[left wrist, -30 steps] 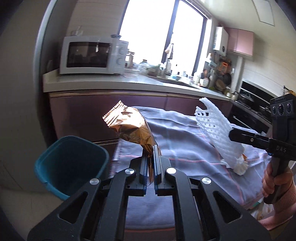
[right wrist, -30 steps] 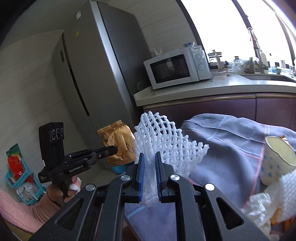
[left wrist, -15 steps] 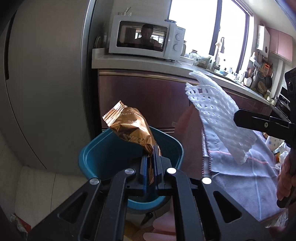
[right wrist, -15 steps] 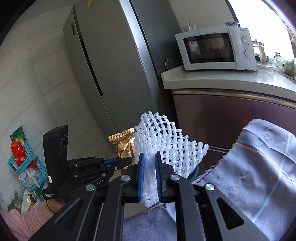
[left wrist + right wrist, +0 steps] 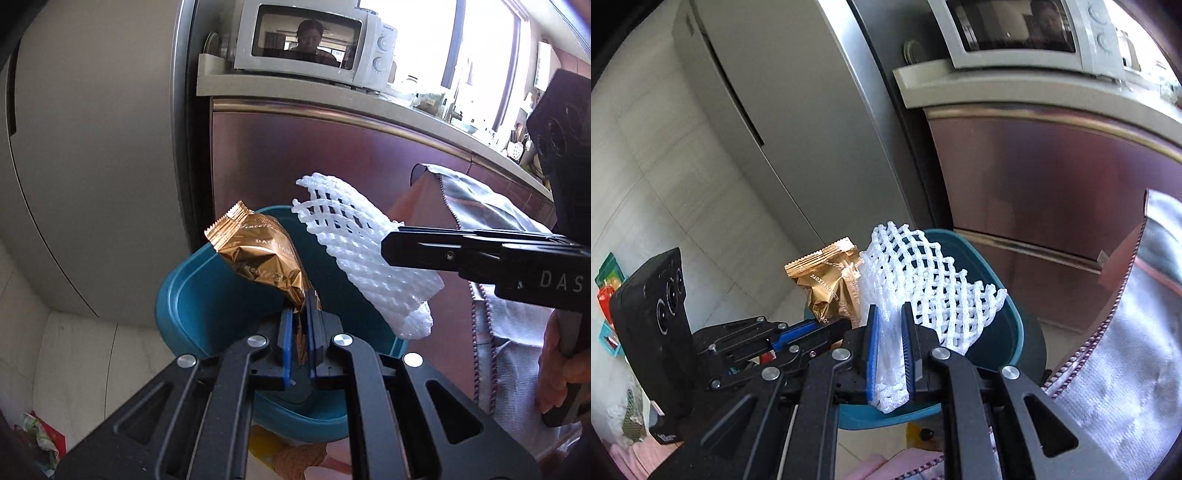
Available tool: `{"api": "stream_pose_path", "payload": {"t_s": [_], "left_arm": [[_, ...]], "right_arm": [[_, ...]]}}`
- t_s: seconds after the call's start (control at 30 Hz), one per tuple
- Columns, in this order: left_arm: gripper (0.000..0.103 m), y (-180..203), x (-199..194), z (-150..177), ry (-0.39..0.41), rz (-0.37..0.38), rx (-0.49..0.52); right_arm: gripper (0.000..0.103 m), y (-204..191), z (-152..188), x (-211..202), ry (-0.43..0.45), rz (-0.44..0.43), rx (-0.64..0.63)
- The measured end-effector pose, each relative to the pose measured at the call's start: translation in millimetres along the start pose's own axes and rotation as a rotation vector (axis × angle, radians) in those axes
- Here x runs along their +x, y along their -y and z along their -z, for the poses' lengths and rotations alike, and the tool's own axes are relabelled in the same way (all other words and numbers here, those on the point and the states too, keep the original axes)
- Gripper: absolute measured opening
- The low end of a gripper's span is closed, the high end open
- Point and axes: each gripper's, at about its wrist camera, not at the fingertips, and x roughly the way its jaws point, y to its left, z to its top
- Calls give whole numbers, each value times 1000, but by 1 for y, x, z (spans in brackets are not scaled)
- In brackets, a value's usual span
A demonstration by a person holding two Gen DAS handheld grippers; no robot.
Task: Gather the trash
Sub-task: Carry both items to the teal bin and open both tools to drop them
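Two claws each pinch one piece of trash over the same bin. The left claw (image 5: 300, 334) is closed tight on the bottom tip of a gold wrapper (image 5: 258, 254). That tip is squashed between the blue pads, so its end is hidden. The wrapper is shiny, crinkly foil with a zigzag top edge, and it sticks up and leans to the left of the claw. The words on it are too small to read well.

The right claw (image 5: 890, 334) is closed on a white foam net (image 5: 923, 284). The net is soft and full of diamond holes, like a little tube. Most of it fans out above and to the right of the claw, and a short bit hangs out below the pads.

The teal bin (image 5: 184, 306) sits right under and just past both claws. It is smooth plastic with round corners. The black claw arms cover its near side, and its bottom cannot be seen.

A grey cloth (image 5: 1126, 369) with a dark stitched edge hangs to the right of the right claw, cut off by the picture edge. A hand (image 5: 565, 365) holding the right claw is only partly seen
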Motion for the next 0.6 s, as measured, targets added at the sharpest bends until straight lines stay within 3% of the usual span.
{"api": "stream_pose_path", "payload": {"t_s": [0.2,0.33,0.6], "left_arm": [[18,-3,12,11,-26,-10,-16],[21,-1,11,19,-26,-21,-26],[31,24,-15,21,54,15,-13]], "right_arm": [[25,6,-3,16,-43,55,40],[33,11,-1,10,-23,49,61],[33,15,15,-28,47,28,64]]}}
